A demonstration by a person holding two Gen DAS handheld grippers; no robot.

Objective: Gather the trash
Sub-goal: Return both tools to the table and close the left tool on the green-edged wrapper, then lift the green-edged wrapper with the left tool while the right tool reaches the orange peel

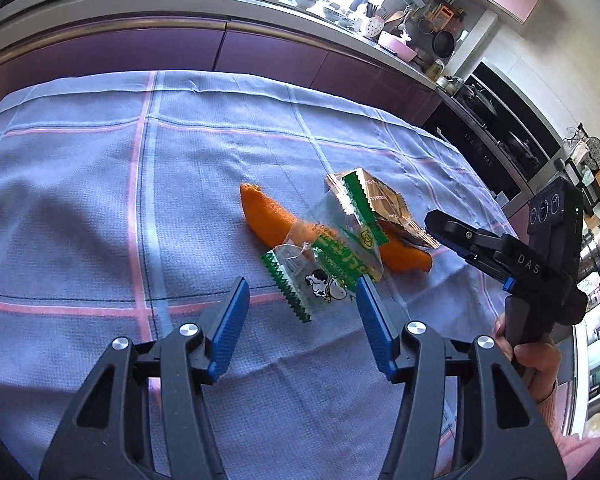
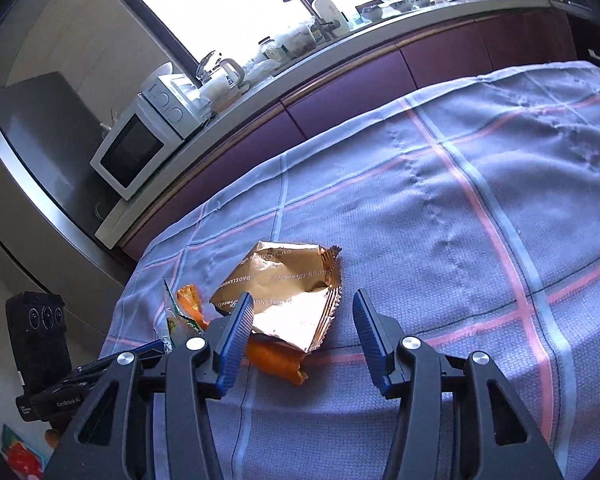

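left gripper (image 1: 302,306) open, empty | clear wrapper (image 1: 332,264) just ahead between its fingers (nearest piece) | right gripper (image 2: 302,320) open, gold wrapper (image 2: 288,300) just ahead | orange peel (image 1: 268,216) beneath, long axis slanting across cloth (image 1: 100,200)

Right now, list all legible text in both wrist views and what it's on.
"DAS": right gripper body, left wrist view.
"GenRobot.AI": left gripper body, right wrist view.
"DAOXIANGCUN": gold wrapper, inverted, partly legible.
Clear green-edged wrapper: green print and date digits, too blurred.
Microwave label: too small.
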